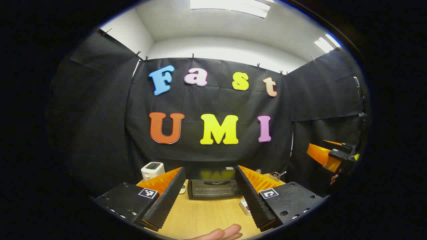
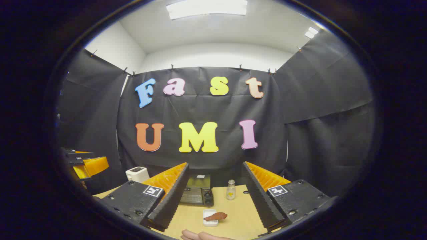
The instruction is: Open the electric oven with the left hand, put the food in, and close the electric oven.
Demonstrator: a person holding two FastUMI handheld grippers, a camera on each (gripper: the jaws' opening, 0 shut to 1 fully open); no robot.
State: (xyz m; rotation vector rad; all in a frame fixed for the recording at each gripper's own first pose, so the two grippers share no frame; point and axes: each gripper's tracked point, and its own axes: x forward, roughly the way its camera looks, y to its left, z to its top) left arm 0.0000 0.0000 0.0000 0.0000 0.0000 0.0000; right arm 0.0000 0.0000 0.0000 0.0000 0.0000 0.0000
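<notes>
The left hand-held gripper (image 1: 210,196) is up in the air over the worktop (image 1: 206,216). Its two fingers are spread wide with nothing between them. Straight ahead at 12 o'clock, between the fingers, sits the oven (image 1: 213,188). Its door is closed. A white toaster (image 1: 152,170) stands at 10 o'clock from the oven, by the back wall. A small white thing (image 1: 245,206) peeks out beside the right finger. Part of a hand (image 1: 223,233) shows at 6 o'clock. Far off at 3 o'clock is the other gripper.

The right hand-held gripper (image 2: 215,200) also hangs above the worktop, fingers spread wide and holding nothing. In the right gripper view the oven (image 2: 196,193) is at 11 o'clock, partly behind the left finger. A little jar (image 2: 230,190) stands just beside the oven, at its 3 o'clock. Nearer, at 6 o'clock, a white dish (image 2: 210,218) rests on the worktop with the brown food (image 2: 216,216) lying on it. The toaster (image 2: 137,174) is at 10 o'clock.
</notes>
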